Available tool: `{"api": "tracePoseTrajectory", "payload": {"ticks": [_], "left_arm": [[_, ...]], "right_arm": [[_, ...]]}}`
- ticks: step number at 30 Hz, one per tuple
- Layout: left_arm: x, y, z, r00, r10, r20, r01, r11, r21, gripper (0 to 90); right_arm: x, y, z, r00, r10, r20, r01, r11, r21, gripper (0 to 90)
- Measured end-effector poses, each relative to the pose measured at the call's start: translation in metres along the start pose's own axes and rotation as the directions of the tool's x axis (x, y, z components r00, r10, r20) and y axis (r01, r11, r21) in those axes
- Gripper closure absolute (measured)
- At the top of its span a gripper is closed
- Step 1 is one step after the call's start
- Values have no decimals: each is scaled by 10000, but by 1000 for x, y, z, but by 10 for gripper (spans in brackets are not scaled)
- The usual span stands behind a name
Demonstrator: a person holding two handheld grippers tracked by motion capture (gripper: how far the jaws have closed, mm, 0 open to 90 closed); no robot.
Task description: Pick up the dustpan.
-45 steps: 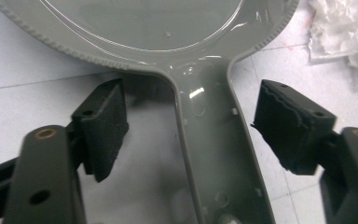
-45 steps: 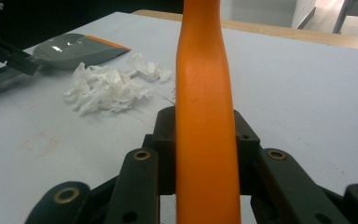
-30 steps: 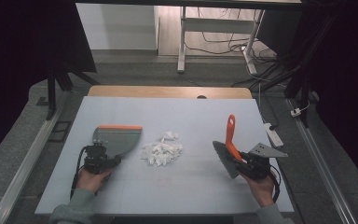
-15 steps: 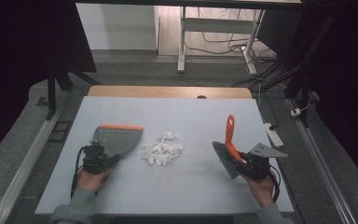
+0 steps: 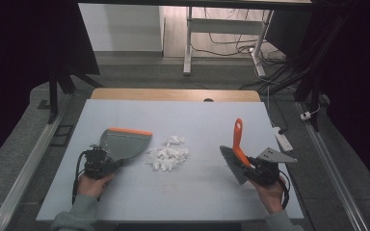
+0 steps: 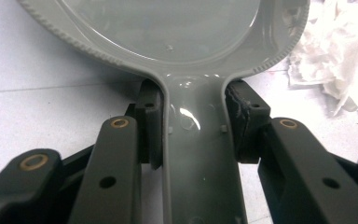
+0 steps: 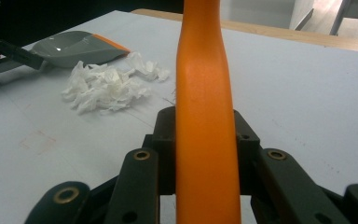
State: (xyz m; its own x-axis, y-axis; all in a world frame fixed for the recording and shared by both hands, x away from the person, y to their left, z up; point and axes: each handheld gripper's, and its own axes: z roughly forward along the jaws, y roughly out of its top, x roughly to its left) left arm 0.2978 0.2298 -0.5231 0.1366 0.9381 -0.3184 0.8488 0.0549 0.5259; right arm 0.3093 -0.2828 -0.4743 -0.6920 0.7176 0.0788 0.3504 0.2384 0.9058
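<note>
A grey dustpan (image 5: 122, 144) with an orange lip lies flat on the left of the white table (image 5: 197, 115). My left gripper (image 5: 107, 165) is shut on its grey handle (image 6: 200, 154), both pads pressing its sides; its jaws have just been closing. A pile of crumpled white paper scraps (image 5: 167, 155) lies in the middle, just right of the dustpan (image 6: 168, 32). My right gripper (image 5: 248, 166) is shut on the orange handle (image 7: 206, 116) of a hand brush (image 5: 236, 154), whose grey bristles touch the table while the handle points away from me.
The paper scraps (image 7: 103, 86) and the dustpan (image 7: 74, 46) lie far left in the right gripper view. A wooden strip (image 5: 173, 94) edges the table's far side. Beyond it are a desk frame (image 5: 189, 38) and cables on the floor. Metal rails (image 5: 29, 159) flank the table.
In the high view the left gripper's jaws look drawn in onto the dustpan handle. Both hands, the brush and the paper pile stay where they were.
</note>
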Motion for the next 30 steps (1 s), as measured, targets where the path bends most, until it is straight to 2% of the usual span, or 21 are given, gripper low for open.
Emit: {"api": "tracePoseTrajectory", "payload": {"ticks": [7,10,13,21,25,26,30], "left_arm": [[2,0,-4,9996,151,224,-145,9996,-256,619],[3,0,-7,9996,190,202,-179,9985,-517,619],[3,-1,-11,9992,315,232,-294,9959,-851,619],[7,-1,-18,9962,721,484,-655,9898,-1265,619],[9,-1,-23,9932,972,635,-875,9862,-1406,619],[11,0,-26,9913,1097,727,-972,9827,-1575,619],[12,1,-29,9889,1235,824,-1080,9792,-1717,619]], "right_arm": [[0,0,0,10000,4,-10,-4,10000,-7,706],[0,0,0,10000,-3,-10,3,10000,-9,706],[0,0,0,10000,-7,-11,7,10000,-2,706],[0,0,0,10000,-2,-25,2,10000,-9,705],[0,0,1,10000,4,-40,-4,10000,17,706],[0,0,1,10000,6,-45,-6,10000,4,706],[0,0,1,9999,60,-101,-60,10000,-22,705]]}}
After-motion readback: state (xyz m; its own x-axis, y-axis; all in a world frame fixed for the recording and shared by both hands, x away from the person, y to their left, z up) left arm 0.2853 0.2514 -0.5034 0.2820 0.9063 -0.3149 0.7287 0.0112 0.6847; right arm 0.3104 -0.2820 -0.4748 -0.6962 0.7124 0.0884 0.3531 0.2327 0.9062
